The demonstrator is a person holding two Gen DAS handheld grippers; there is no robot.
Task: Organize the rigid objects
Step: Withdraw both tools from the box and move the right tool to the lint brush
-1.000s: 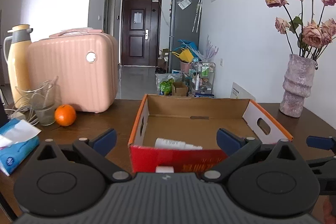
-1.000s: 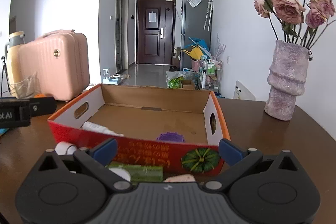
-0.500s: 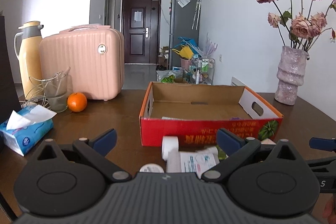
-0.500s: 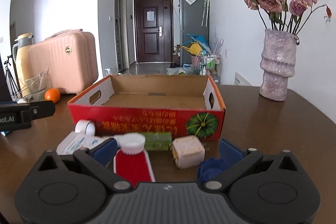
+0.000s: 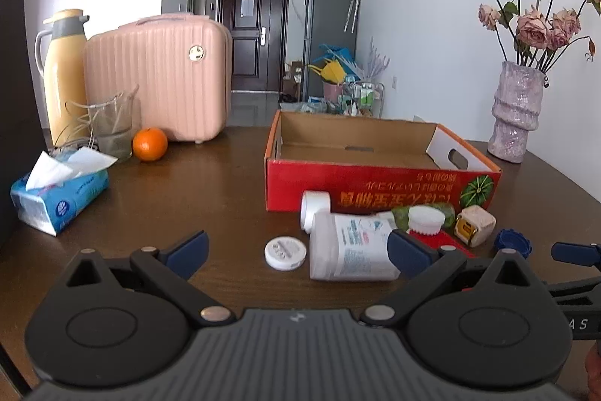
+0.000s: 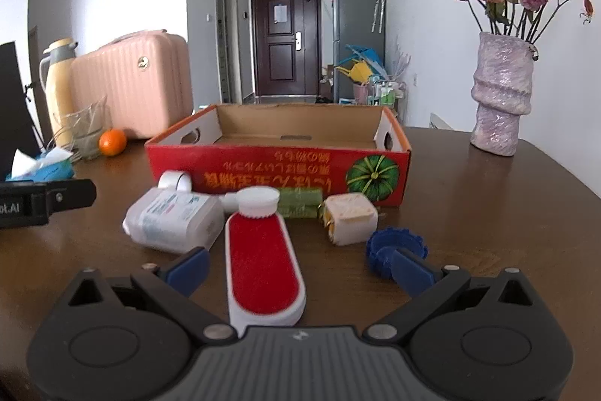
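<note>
Left gripper (image 5: pixel 296 247) and right gripper (image 6: pixel 298 264) nearest, low over a dark table (image 5: pixel 195 183), fingers of both spread wide, gripping nothing. Between the right fingers, a red brush (image 6: pixel 263 265) lying flat; a blue cap (image 6: pixel 390 248) at the right fingertip. Just beyond, a white bottle (image 6: pixel 174 217) on its side, a white lid (image 5: pixel 284 252), a green roll (image 6: pixel 302 202) and a beige cube (image 6: pixel 351 217). Behind these, a red box (image 6: pixel 278 171), open on top. Farther back, tissues (image 5: pixel 58 190), an orange (image 5: pixel 149 144), a pink case (image 5: pixel 165 74), a vase (image 6: pixel 501 96).
</note>
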